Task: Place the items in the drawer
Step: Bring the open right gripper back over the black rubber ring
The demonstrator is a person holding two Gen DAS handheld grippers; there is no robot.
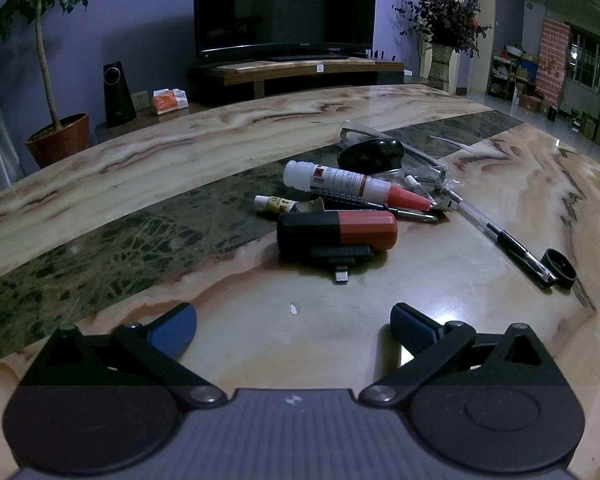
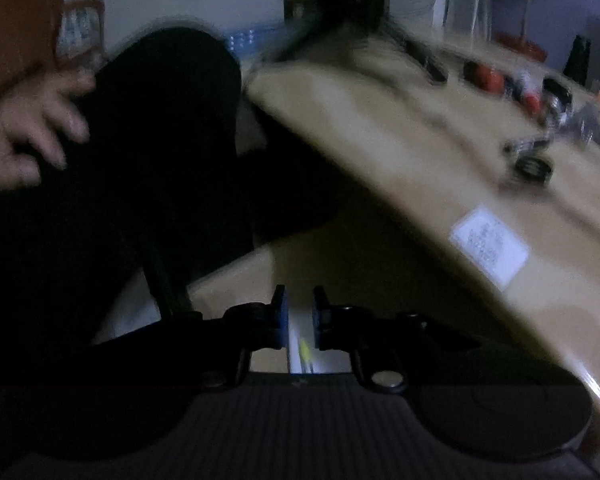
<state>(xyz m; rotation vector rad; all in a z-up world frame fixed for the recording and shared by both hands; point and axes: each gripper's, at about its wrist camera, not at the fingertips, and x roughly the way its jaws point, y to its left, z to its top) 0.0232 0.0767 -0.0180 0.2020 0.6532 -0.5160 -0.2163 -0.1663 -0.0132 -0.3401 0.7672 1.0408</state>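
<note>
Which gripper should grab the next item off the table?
Left, probably. The left gripper is open, empty and aimed at the pile, the black-and-red block nearest. The right gripper is nearly closed, down beside the table's edge, pointing away from the items.

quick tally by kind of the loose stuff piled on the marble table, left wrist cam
Glue bottle, white with red tip: 1
Small tubes: 2, one with a white cap, one smaller
Black and red device: 1
Pen: 1
Screwdriver-like tool: 1
Black ring cap: 1
Black rounded object: 1
Clear plastic piece: 1
Total: 9
Pile overlaps; more may be hidden.
</note>
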